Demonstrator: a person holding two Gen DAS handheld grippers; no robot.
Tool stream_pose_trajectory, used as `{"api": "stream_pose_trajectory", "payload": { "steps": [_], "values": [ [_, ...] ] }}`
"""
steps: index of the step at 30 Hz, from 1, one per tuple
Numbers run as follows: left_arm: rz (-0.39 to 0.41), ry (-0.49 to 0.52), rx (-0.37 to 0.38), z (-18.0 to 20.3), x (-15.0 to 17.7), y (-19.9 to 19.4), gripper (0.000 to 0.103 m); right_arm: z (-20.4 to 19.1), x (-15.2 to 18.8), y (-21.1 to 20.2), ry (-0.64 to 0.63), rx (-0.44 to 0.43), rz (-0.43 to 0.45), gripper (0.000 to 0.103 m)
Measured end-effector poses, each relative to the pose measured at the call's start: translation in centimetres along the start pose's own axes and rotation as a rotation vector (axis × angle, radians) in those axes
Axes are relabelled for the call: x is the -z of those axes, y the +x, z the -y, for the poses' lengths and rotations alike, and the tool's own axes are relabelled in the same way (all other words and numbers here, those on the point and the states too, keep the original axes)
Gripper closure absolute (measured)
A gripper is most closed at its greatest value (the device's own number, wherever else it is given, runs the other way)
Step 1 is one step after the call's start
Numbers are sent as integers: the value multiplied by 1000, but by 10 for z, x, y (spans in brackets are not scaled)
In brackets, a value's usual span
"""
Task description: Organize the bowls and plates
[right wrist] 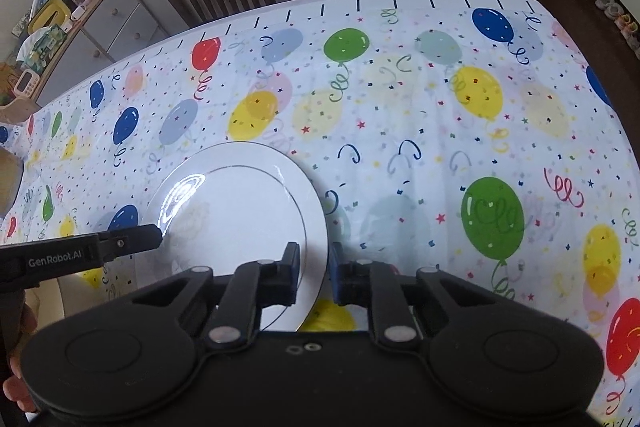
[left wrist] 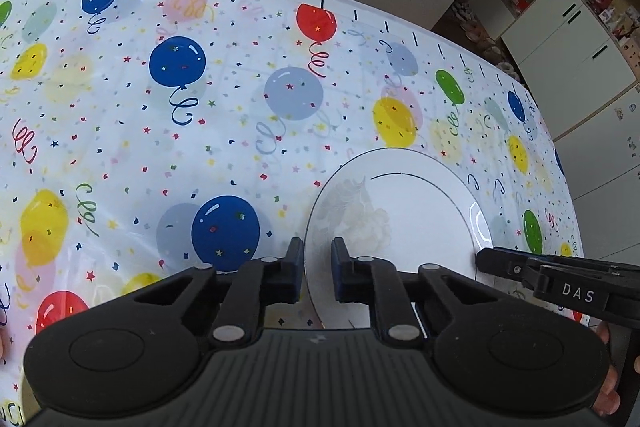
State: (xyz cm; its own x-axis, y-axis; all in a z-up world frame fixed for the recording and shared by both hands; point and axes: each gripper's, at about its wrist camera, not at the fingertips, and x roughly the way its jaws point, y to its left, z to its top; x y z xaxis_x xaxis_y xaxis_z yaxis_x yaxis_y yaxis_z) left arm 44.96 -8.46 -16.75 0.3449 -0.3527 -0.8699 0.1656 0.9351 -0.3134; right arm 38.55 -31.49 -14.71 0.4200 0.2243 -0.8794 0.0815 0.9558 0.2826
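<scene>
Covering the table, a balloon-print tablecloth (left wrist: 224, 131) carries one white plate (left wrist: 416, 211) near its front edge. Left gripper (left wrist: 317, 269) and right gripper (right wrist: 314, 273) each pinch an opposite rim, likely for a balanced two-handed lift.

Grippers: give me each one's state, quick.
Left gripper: shut on the white plate's left rim.
Right gripper: shut on its right rim.
</scene>
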Motion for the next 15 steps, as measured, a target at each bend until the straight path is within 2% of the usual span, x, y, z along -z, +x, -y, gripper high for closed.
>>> {"api": "stream_pose_trajectory", "payload": {
  "steps": [5,15],
  "values": [
    [3,11,-3,2,2,-1,90,0,1,-1,-11,17,9,96],
    [34,26,6,14,8,-17,90,3,7,-14,-14,27,33,97]
  ]
}}
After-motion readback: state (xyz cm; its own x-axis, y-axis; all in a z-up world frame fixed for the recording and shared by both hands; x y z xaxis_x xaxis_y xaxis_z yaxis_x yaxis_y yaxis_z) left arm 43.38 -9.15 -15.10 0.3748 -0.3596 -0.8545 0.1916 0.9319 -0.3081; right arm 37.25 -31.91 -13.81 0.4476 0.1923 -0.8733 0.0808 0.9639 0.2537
